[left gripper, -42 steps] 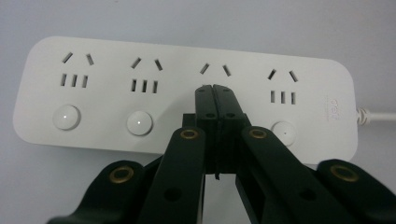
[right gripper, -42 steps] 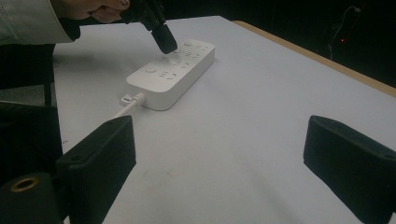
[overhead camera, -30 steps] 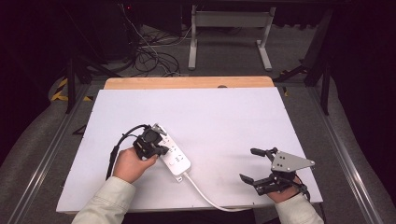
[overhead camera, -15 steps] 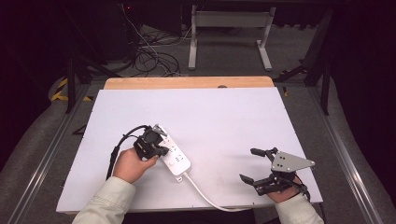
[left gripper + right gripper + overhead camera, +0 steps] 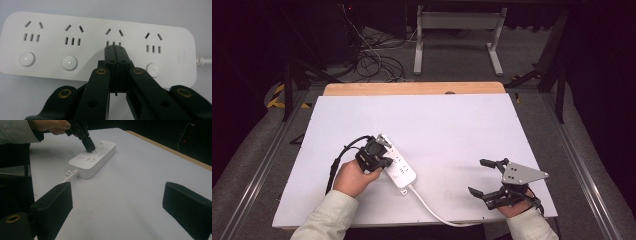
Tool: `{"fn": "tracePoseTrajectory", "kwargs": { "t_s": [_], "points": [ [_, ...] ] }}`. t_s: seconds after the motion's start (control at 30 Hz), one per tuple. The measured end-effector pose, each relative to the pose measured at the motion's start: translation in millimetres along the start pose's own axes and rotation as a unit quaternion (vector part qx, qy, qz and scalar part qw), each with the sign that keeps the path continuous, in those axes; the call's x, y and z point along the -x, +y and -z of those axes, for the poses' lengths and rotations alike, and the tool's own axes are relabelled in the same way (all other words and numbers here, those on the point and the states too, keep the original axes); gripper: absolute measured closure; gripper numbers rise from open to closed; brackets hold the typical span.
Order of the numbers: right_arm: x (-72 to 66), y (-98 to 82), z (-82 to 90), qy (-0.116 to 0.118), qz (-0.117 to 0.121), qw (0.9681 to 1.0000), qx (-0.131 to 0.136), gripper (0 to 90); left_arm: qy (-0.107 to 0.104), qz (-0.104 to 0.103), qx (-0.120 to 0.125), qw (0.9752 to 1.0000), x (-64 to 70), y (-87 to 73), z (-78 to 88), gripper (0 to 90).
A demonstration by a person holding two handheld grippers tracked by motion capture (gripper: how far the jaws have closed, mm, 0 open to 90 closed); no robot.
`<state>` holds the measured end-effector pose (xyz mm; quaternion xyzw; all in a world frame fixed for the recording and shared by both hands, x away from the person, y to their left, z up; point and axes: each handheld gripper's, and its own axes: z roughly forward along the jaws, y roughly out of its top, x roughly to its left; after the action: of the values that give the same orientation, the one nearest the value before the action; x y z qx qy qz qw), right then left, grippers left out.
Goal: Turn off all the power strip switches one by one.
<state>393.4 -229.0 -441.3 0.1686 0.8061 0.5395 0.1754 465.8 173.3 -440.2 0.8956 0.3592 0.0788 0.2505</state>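
1. White hard plastic made up the power strip (image 5: 395,167), which lay flat on the white table (image 5: 452,130) near the person's side, left of centre, with its cord (image 5: 432,212) running off toward the table's near edge.
2. The left gripper (image 5: 379,161) had its jaws pressed fully together, nothing between them, and in the left gripper view the joined tip (image 5: 114,51) sat on the strip's face over the third socket's button, just below the three slots.
3. The right gripper (image 5: 488,176) rested well apart near the table's right corner, its jaws spread wide and empty; the right gripper view showed its two pads (image 5: 53,206) framing bare table.
4. I judged the strip light but rigid: it should not bend or dent under a poke, yet its smooth shell on a smooth table could skid when pushed sideways.
5. The round buttons (image 5: 69,62) looked small and shallow, so a push would best come straight down, not at a slant.
6. For holding, the long side walls (image 5: 98,167) seemed the best grip, spanning the narrow width; the cord end looked a poor place, since the cord would flex and let the body swing.
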Motion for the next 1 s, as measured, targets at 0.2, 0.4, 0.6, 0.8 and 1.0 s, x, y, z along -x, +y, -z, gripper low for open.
{"fn": "tracePoseTrajectory", "kwargs": {
  "t_s": [0.2,0.4,0.6,0.8,1.0],
  "points": [
    [0.0,0.0,0.0,0.000,0.000,1.0000,0.000,9.8,0.004,0.004,0.003,1.0000,1.9,-0.7,-0.9,90.0],
    [-0.3,0.3,0.3,0.000,0.002,1.0000,0.001,9.7,0.008,0.003,0.004,1.0000,2.6,-1.2,-1.1,90.0],
    [1.2,-0.4,0.7,0.000,0.000,1.0000,0.002,9.8,-0.010,0.020,0.051,0.9984,-6.0,0.3,19.2,90.0],
    [1.6,-0.5,-0.6,0.001,0.000,1.0000,0.001,9.8,0.014,0.022,0.051,0.9984,-13.5,-0.8,23.4,90.0],
    [1.4,-0.5,-1.2,0.001,-0.001,1.0000,-0.001,9.7,0.027,0.037,0.052,0.9976,-27.0,-1.1,21.9,90.0]
  ]
}}
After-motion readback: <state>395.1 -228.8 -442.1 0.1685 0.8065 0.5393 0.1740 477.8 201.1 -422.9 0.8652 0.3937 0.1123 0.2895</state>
